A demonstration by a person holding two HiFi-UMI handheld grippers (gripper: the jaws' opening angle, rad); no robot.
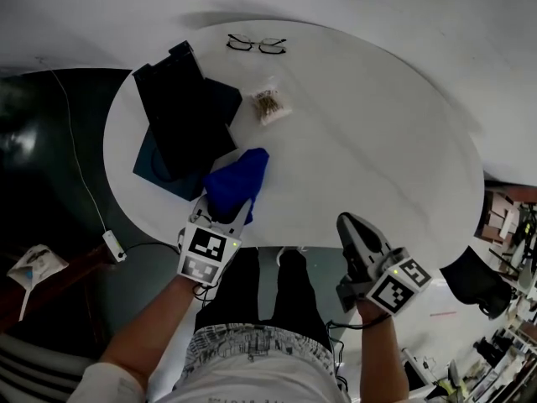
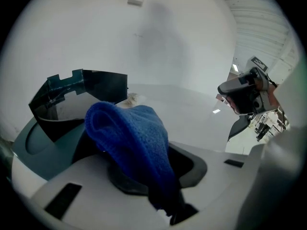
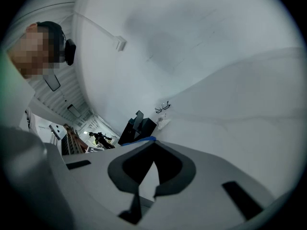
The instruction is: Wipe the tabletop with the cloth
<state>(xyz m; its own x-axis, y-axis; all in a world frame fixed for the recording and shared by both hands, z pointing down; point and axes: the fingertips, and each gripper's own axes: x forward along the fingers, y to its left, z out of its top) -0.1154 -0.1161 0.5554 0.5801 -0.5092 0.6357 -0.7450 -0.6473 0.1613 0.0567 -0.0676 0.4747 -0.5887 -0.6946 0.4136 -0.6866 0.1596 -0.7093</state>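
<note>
A: Cloth status?
B: Blue cloth (image 1: pixel 238 180) pinched in left gripper (image 1: pixel 226 215), jaws clamped on its near end. Lies at tabletop (image 1: pixel 377 133) near edge, long axis running away toward far edge.
A: Right gripper (image 1: pixel 352 229)?
B: Jaws together, nothing held, at near edge well right of cloth. Left does the work. Bare surface lies right of cloth; probably sweep rightward, away from black folder (image 1: pixel 180 112).
</note>
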